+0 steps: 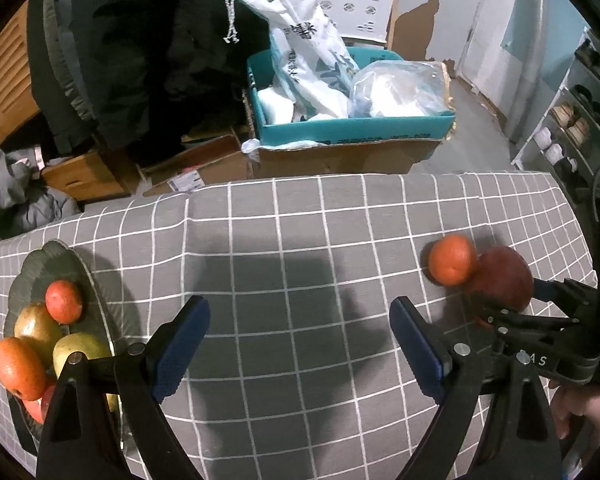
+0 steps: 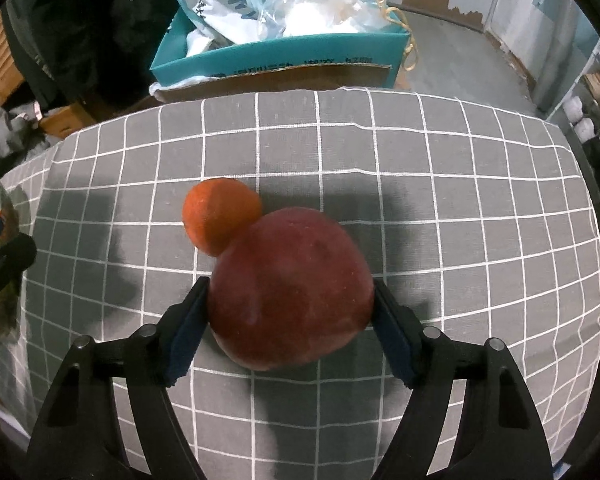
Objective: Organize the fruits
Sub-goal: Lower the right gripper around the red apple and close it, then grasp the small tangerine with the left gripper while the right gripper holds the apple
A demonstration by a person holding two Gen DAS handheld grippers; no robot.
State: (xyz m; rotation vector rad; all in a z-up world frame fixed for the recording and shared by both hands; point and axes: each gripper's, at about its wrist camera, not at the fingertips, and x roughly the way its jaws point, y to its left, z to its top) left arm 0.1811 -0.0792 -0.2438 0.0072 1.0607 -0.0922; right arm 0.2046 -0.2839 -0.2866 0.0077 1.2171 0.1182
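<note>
Right tool (image 2: 290,320) clamping a red apple (image 2: 290,292) on the grey checked bench (image 2: 460,240), an orange (image 2: 220,214) touching it, left tool (image 1: 300,344) spread wide, empty, letters "A S" on right tool's body, green fruit plate (image 1: 60,256) at left

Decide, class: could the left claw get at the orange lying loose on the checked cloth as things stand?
Probably yes. The left claw is open and holds nothing, and bare cloth lies between it and the orange. The red apple in the right claw touches the orange's far side, crowding it.
</note>
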